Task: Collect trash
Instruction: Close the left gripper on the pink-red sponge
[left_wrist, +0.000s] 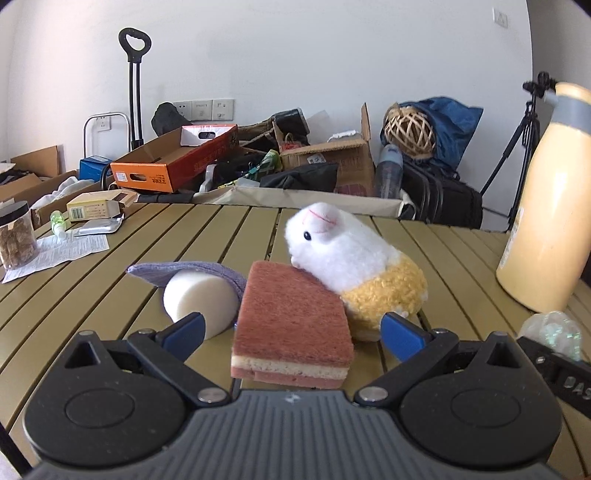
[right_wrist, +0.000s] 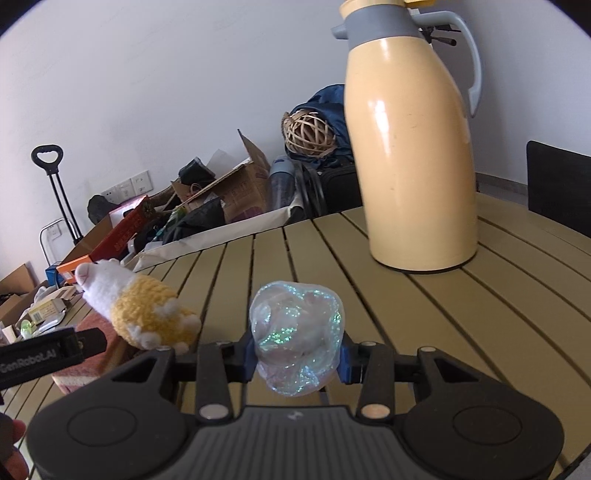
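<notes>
Crumpled iridescent plastic wrap (right_wrist: 297, 338): looks featherweight, soft, springy, slick film. Likely to collapse under squeeze and slip if pinched at an edge; best taken across the bulkiest part of the wad. Nothing fragile.

Right gripper (right_wrist: 297, 360): fingers (right_wrist: 249, 356) drawn in close on either side of the wad, blue pads pressed into its lower half. Wad bulging up and forward past the tips, apparently lifted clear of the slatted surface (right_wrist: 443, 332), though the underside is hidden. Seen from the left wrist camera as a pale shimmer at the far right edge (left_wrist: 552, 330), near the foot of the yellow thermos jug (right_wrist: 415, 147).

Left gripper (left_wrist: 291, 328): fingers (left_wrist: 400, 334) spread wide, nothing held. Pink scouring sponge (left_wrist: 291, 325) sitting between them, not touching either pad as far as visible; plush hamster (left_wrist: 354, 266) leaning on its far corner, white foam cylinder (left_wrist: 201, 301) just left of it under a purple cloth (left_wrist: 207, 271).

Sponge judged light, compressible, rough-faced, so an easy grip across its short sides. Whether trash: unclear.

Paper sheet (left_wrist: 62, 253) and foil pouch (left_wrist: 98, 227) at the far left of the surface, well apart from both grippers: flat, thin, likely awkward to pinch.
</notes>
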